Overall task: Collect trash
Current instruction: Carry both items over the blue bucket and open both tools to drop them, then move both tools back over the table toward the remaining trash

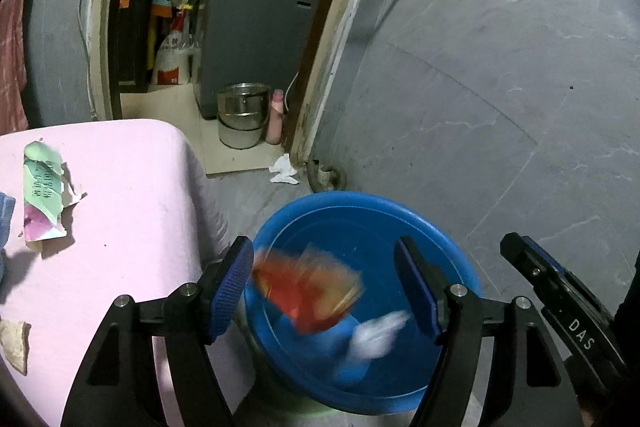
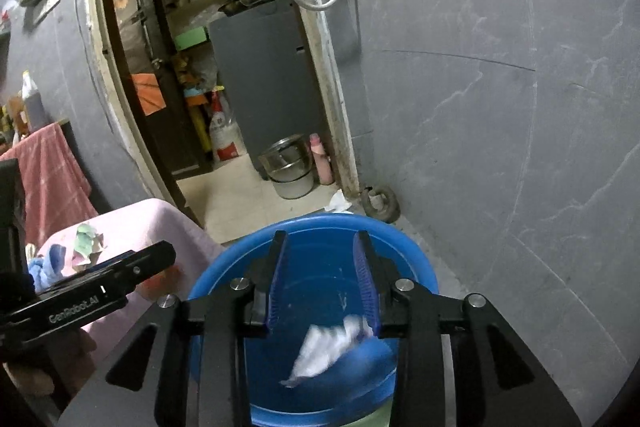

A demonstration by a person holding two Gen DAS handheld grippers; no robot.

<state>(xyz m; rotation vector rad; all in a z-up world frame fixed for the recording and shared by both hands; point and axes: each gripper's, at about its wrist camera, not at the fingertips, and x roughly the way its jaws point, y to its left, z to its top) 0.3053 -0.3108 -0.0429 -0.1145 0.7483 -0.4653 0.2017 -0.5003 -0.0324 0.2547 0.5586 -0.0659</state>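
Observation:
A blue basin (image 1: 360, 199) sits on the floor beside a table under a pink cloth (image 1: 132, 207). My left gripper (image 1: 322, 247) hangs open over the basin; a blurred red wrapper (image 1: 308, 291) is in the air between its fingers, close to the left pad. My right gripper (image 2: 320, 239) is open above the same basin (image 2: 320, 221), with a blurred white paper scrap (image 2: 324, 347) just under its right pad; whether they touch I cannot tell. On the table lie a torn green and pink wrapper (image 1: 42, 191) and a brownish scrap (image 1: 14, 343).
A blue cloth (image 2: 48, 263) lies on the table's far side. Beyond an open doorway stand a steel bucket (image 1: 242, 115), a pink bottle (image 1: 276, 119) and a grey appliance (image 1: 260, 19). White crumpled paper (image 1: 284, 169) lies on the floor. A grey wall (image 1: 500, 67) rises to the right.

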